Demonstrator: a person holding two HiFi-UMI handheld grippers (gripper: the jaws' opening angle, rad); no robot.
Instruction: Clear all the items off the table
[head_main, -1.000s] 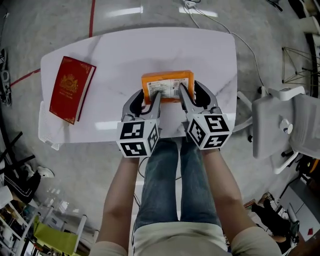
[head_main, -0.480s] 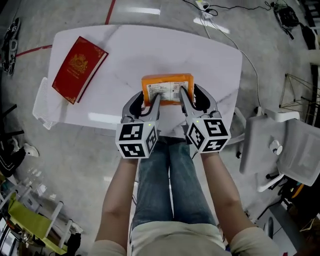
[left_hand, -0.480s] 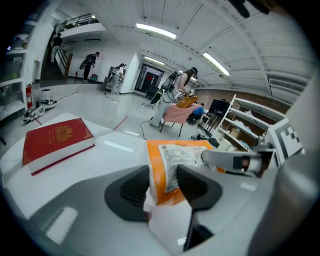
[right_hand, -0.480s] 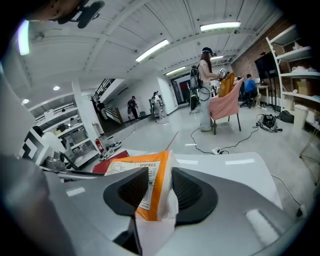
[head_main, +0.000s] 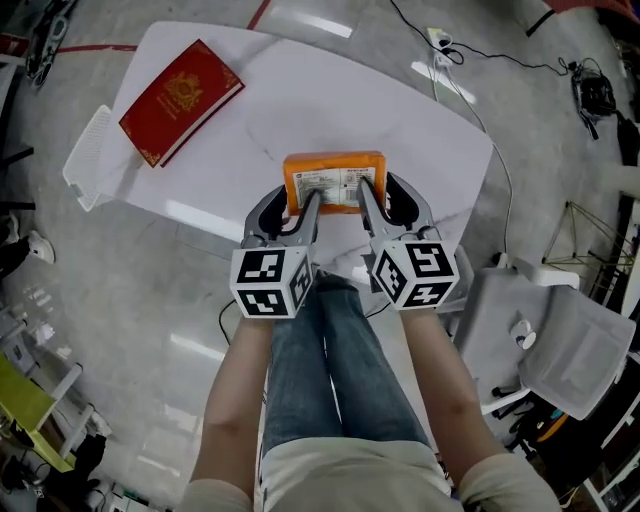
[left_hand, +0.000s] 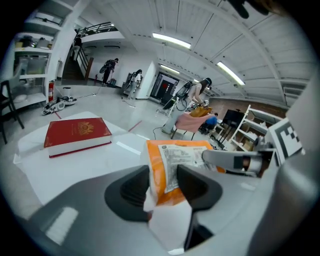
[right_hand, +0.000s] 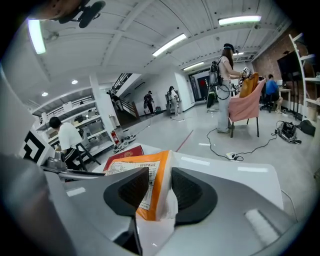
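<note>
So far: nothing is clearly off the surface (head_main: 330, 100) yet. I have one item gripped, the orange packet (head_main: 335, 178), and I judge it the first of two.
Packet: it sits over the near edge of the surface, held by its near end. It looks raised, but I cannot tell whether its far end is free of the surface.
Left hand-held gripper (head_main: 302, 198): clamped on the packet's near left corner, with the pads pressing the wrapper from both sides.
Right hand-held gripper (head_main: 380, 192): clamped the same way on the packet's near right corner.
Left to do: carry the packet away, then fetch the red book (head_main: 182, 101), which lies flat, well apart from the packet, to its left and beyond it.
Around: a white mesh tray (head_main: 88, 160) sits at the surface's edge, left of the packet and past the book. A white chair (head_main: 560, 350) stands on the floor, right of the packet and nearer. Cables (head_main: 470, 60) run over the floor beyond the packet, to the right.
In the way: only the person's legs (head_main: 330, 370) lie below the packet on the near side. The chair crowds the right, so I judge that way out tight.
</note>
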